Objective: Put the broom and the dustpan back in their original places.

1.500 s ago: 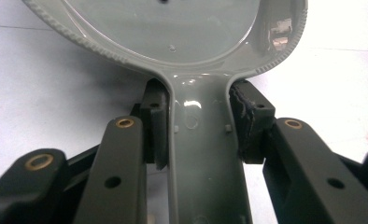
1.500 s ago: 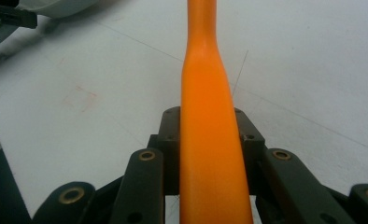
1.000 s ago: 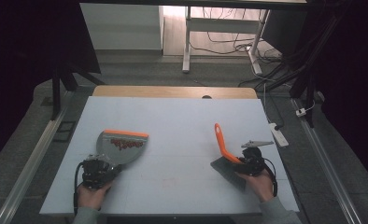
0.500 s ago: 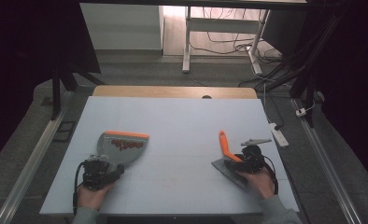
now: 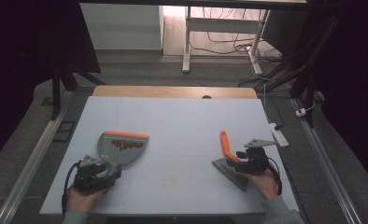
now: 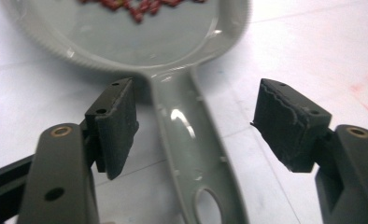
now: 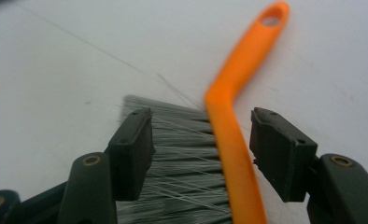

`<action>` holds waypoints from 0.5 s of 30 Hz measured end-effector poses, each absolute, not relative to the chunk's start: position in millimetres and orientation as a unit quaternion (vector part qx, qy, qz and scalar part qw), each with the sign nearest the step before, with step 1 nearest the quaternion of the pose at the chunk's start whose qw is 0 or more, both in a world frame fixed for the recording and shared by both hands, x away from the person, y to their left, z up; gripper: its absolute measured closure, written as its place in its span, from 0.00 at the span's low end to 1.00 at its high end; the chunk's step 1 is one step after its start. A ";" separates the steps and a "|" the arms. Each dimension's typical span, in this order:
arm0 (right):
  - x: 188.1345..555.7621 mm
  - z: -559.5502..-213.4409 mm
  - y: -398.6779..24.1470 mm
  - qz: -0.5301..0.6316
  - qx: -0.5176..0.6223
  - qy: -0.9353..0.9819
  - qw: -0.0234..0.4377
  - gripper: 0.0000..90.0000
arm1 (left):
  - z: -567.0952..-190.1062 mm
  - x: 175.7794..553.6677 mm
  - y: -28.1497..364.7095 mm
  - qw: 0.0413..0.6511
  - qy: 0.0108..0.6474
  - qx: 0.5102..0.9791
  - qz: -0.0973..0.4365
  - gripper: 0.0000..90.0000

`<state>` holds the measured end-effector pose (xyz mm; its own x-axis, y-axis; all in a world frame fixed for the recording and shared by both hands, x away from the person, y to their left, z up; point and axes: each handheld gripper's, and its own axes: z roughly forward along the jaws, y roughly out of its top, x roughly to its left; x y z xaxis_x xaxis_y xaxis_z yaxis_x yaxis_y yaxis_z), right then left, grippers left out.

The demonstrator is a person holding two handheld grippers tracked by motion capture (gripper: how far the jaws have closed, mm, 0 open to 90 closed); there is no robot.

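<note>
Dustpan (image 5: 123, 147) lies flat on the pale worktop (image 5: 182, 121), left of centre, red crumbs (image 5: 124, 144) against its orange lip; same spot as a second ago. Left gripper (image 5: 108, 171) at its grey handle (image 6: 191, 140): jaws have just been opening, now apart on either side of the handle, pads clear of it.

Brush (image 5: 229, 158) now rests on the worktop near the right edge, orange handle (image 7: 240, 84) lower than before, when it stood up steeply. Right gripper (image 5: 238, 161): jaws have just been opening, now wide, the handle and bristles (image 7: 182, 154) between them, untouched
</note>
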<state>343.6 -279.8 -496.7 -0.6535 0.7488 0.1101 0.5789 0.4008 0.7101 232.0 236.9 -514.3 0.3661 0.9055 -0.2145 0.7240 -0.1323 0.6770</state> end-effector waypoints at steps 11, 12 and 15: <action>324.7 -491.2 -280.4 0.396 0.302 0.860 0.115 0.48 | -507.2 229.3 241.4 0.394 0.508 0.755 0.130 0.36; 323.7 -491.4 -281.0 0.397 0.296 0.861 0.116 0.48 | -506.2 228.8 241.7 0.398 0.505 0.755 0.131 0.36; 321.7 -492.4 -282.7 0.397 0.286 0.864 0.116 0.48 | -504.5 228.3 240.8 0.402 0.498 0.757 0.132 0.36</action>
<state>321.7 -282.7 -492.4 -0.8096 0.5864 0.0260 0.4017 0.5211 0.7530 228.3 240.8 -504.5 0.4686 0.8601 -0.2016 0.6483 -0.1798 0.7398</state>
